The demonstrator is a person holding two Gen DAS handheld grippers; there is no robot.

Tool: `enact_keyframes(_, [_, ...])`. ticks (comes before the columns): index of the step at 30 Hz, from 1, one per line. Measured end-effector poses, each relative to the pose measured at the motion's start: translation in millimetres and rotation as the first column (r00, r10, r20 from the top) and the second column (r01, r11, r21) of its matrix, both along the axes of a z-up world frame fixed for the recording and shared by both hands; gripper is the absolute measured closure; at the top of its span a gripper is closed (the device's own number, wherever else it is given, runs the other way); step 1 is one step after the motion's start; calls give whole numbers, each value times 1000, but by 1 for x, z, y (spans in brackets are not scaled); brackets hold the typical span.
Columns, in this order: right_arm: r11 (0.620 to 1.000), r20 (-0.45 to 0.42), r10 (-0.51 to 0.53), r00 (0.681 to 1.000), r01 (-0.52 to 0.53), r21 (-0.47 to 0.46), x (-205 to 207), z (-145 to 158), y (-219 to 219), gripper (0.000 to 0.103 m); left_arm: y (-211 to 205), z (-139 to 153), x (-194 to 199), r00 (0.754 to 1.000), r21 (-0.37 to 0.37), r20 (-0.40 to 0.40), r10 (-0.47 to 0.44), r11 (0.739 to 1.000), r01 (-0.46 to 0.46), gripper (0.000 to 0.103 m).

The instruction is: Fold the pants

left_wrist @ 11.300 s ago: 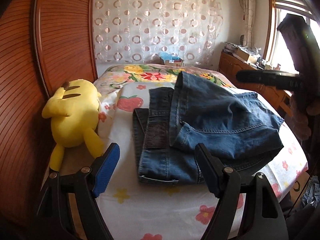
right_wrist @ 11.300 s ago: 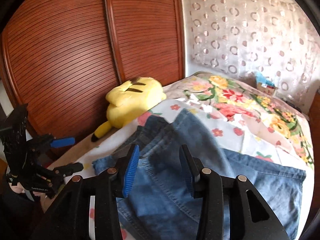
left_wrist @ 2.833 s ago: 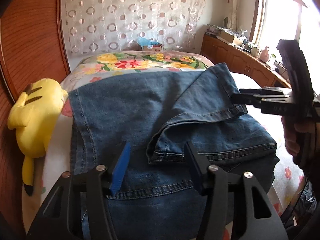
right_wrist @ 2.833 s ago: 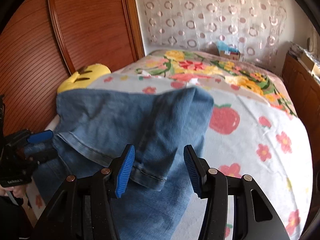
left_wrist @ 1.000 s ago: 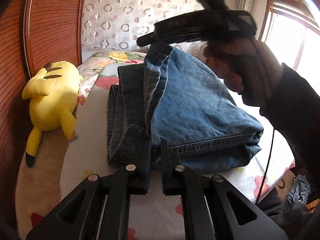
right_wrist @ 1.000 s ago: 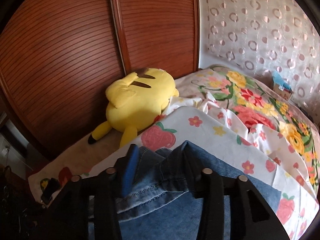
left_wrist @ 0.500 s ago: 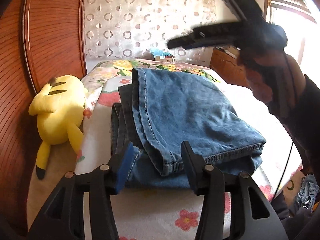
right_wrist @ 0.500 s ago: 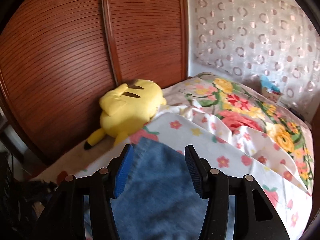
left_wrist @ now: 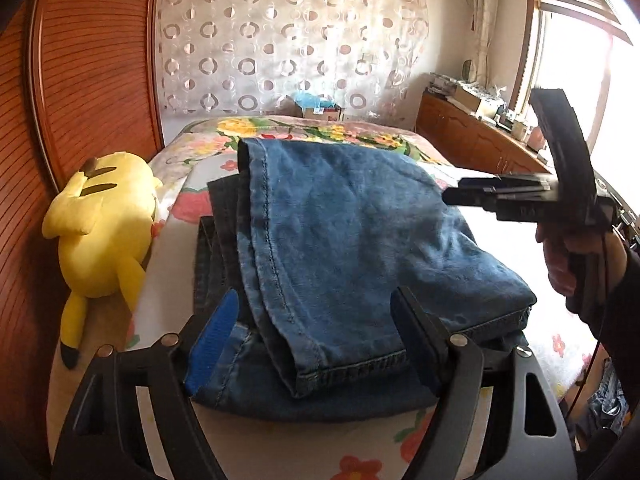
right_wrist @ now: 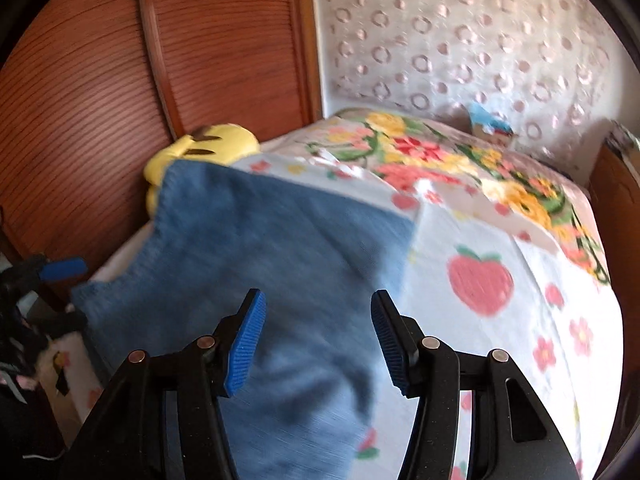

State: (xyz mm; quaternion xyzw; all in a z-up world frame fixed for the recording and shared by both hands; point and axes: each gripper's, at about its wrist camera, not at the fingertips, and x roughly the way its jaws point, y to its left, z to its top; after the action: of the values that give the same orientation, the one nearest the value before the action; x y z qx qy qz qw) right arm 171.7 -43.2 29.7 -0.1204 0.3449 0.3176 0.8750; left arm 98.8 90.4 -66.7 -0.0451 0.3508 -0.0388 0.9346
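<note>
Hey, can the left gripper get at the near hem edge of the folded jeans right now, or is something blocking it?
Probably yes. The left gripper is open, its fingers straddling the near hem of the folded jeans, and nothing lies between them. The right gripper is off to the side, above the jeans.
</note>
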Motion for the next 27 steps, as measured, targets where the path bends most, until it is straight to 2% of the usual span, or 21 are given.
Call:
enact_keyframes(8, [997, -55, -71, 996, 72, 11, -1, -14, -24, 46, -19, -4, 12, 1000, 15, -15, -16, 1000, 16, 24])
enact_keyframes(19, [993, -63, -99, 993, 103, 64, -60, -9, -48, 46, -45, -3, 14, 999, 40, -6, -50, 998, 50, 24])
enact_keyframes(23, [991, -43, -105, 994, 108, 78, -81, -8, -57, 39, -51, -6, 15, 998, 49, -12, -54, 997, 55, 24])
enact_keyframes(27, [987, -61, -131, 990, 136, 87, -91, -11, -69, 39, -57, -10, 15, 998, 56, -17, -55, 997, 55, 24])
